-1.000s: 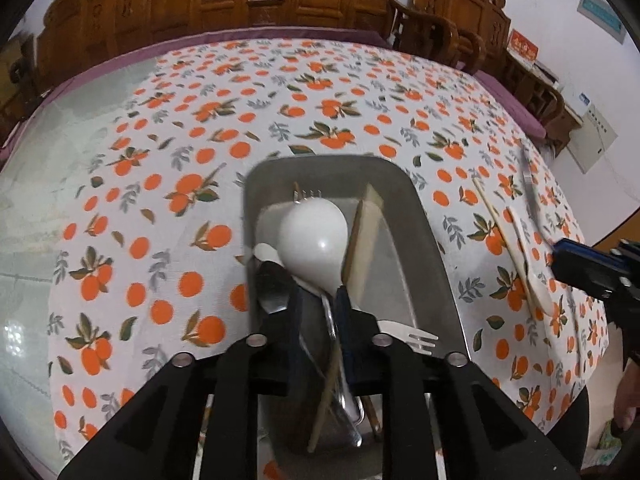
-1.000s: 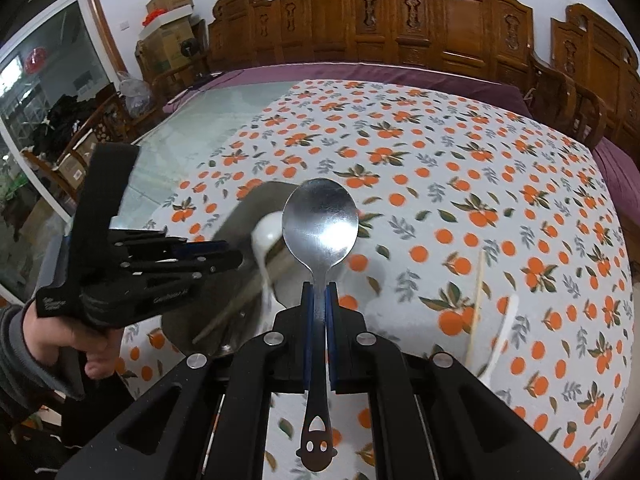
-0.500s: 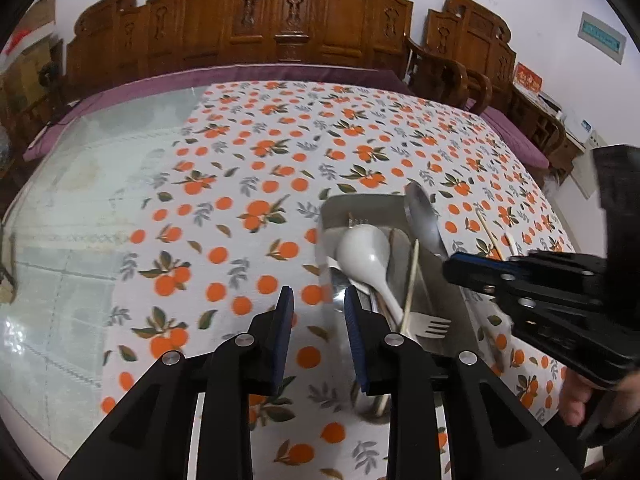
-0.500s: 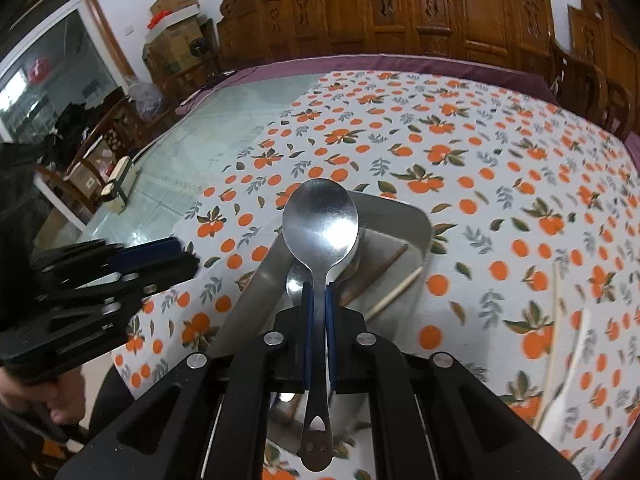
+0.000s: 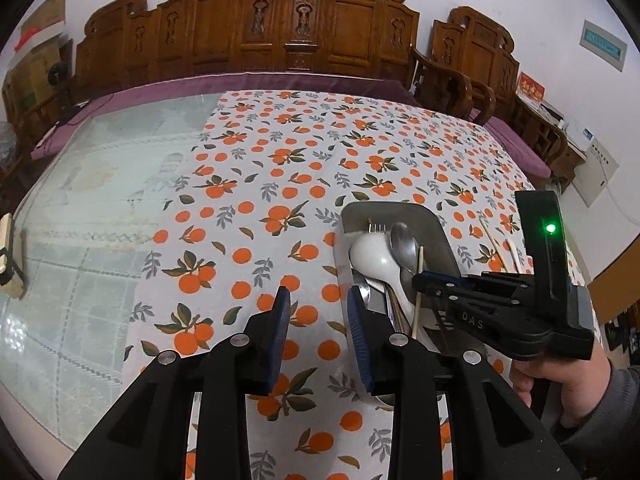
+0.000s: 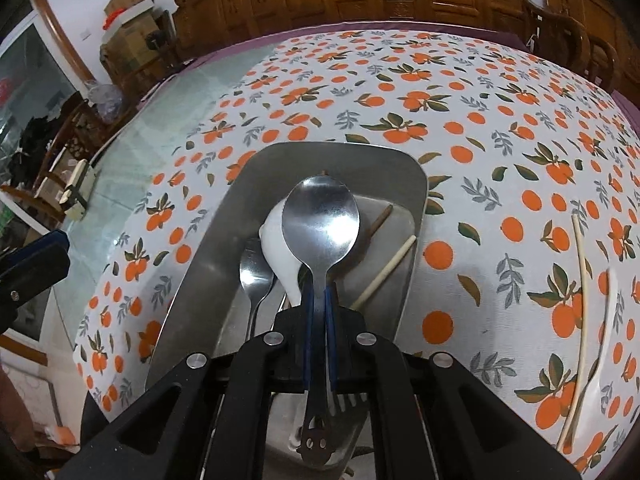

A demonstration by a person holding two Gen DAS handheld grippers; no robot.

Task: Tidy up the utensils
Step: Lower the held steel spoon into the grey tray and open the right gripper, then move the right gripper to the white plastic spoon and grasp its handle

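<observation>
The right gripper pinches a shiny steel spoon by its handle, bowl forward, poised over the rectangular metal tray for release. The left gripper, spread and empty, hovers clear beside it. Beyond, pale chopsticks await on the orange-print tablecloth.

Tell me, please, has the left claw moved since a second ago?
Yes. The left claw has drawn back and to the left of the metal tray, and now hangs open over the tablecloth.
</observation>
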